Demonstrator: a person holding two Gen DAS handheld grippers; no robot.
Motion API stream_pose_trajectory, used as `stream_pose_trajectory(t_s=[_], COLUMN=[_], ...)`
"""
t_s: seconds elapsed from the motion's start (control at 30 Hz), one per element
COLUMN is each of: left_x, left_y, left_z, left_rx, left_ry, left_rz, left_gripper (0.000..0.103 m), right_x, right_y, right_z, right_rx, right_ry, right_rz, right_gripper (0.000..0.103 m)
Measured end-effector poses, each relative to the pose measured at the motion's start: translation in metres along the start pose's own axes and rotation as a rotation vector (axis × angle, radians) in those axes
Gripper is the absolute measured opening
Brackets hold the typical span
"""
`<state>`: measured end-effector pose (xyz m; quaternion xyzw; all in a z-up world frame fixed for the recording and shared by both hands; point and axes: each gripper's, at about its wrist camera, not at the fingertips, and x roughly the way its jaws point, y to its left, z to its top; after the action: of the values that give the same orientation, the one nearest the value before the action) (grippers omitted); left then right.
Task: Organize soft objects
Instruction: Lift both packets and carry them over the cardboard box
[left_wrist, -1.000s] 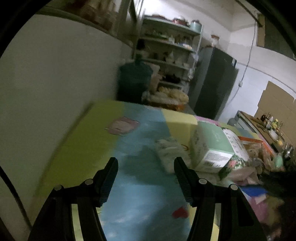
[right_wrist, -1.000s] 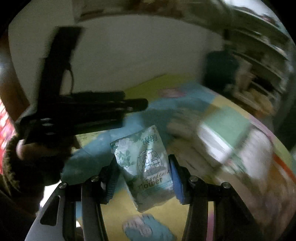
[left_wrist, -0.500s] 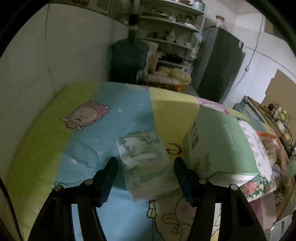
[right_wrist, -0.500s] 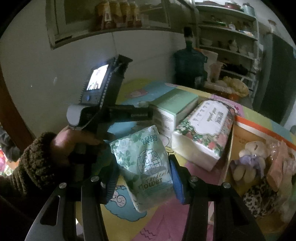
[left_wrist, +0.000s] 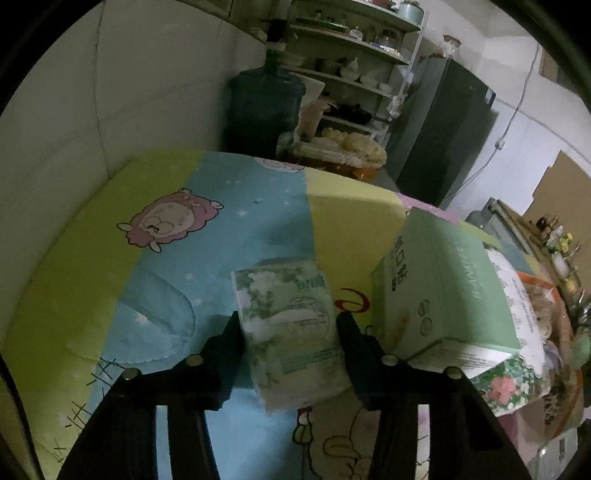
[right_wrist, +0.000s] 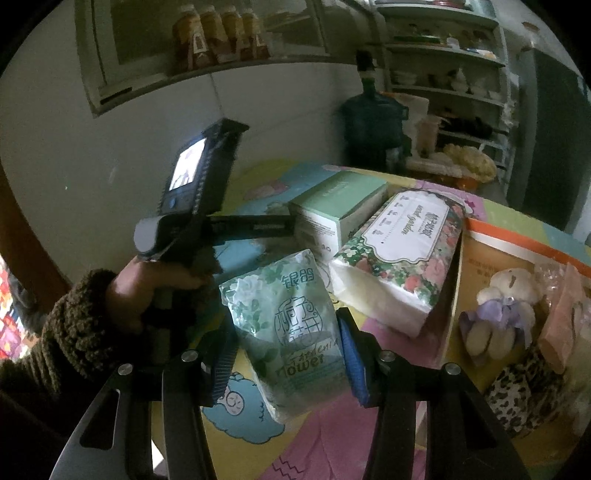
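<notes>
A green-and-white tissue pack (left_wrist: 291, 332) lies on the cartoon-print table mat (left_wrist: 159, 332). My left gripper (left_wrist: 288, 321) straddles it; its jaws are closing and both pads touch the pack's sides. In the right wrist view a second, identical tissue pack (right_wrist: 291, 332) hangs above the mat with my right gripper (right_wrist: 286, 354) shut on it. To its left, a hand (right_wrist: 140, 291) in a fuzzy brown sleeve holds the left gripper's handle.
A green tissue box (left_wrist: 443, 288) lies just right of the left gripper, beside a floral tissue pack (right_wrist: 402, 251). An orange-rimmed cardboard box (right_wrist: 517, 236) at the right holds a plush toy (right_wrist: 506, 295). A wall, a water jug (left_wrist: 266, 103) and shelves (left_wrist: 354, 48) stand behind the table.
My left gripper came down over the tissue pack on the mat and narrowed its jaws onto it. The right gripper swung right with its pack still gripped.
</notes>
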<state>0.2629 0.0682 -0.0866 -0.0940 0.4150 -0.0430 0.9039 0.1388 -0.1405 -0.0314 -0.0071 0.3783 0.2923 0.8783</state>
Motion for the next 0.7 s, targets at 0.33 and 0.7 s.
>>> stream_pose_trajectory(t_s=[0.33, 0.7], left_x=[-0.045, -0.079], left_y=[-0.002, -0.059], left_z=[0.005, 0.029], left_rx=[-0.003, 0.095], left_ry=[-0.137, -0.228], left_rz=[-0.015, -0.127], left_gripper=[0.046, 0.046], right_x=[-0.012, -0.04], right_y=[0.002, -0.013], right_z=[0.008, 0.037], right_rx=[0.006, 0.02], right_ry=[-0.064, -0.198], right_rz=[-0.034, -0.147], right_gripper=[0.053, 0.053])
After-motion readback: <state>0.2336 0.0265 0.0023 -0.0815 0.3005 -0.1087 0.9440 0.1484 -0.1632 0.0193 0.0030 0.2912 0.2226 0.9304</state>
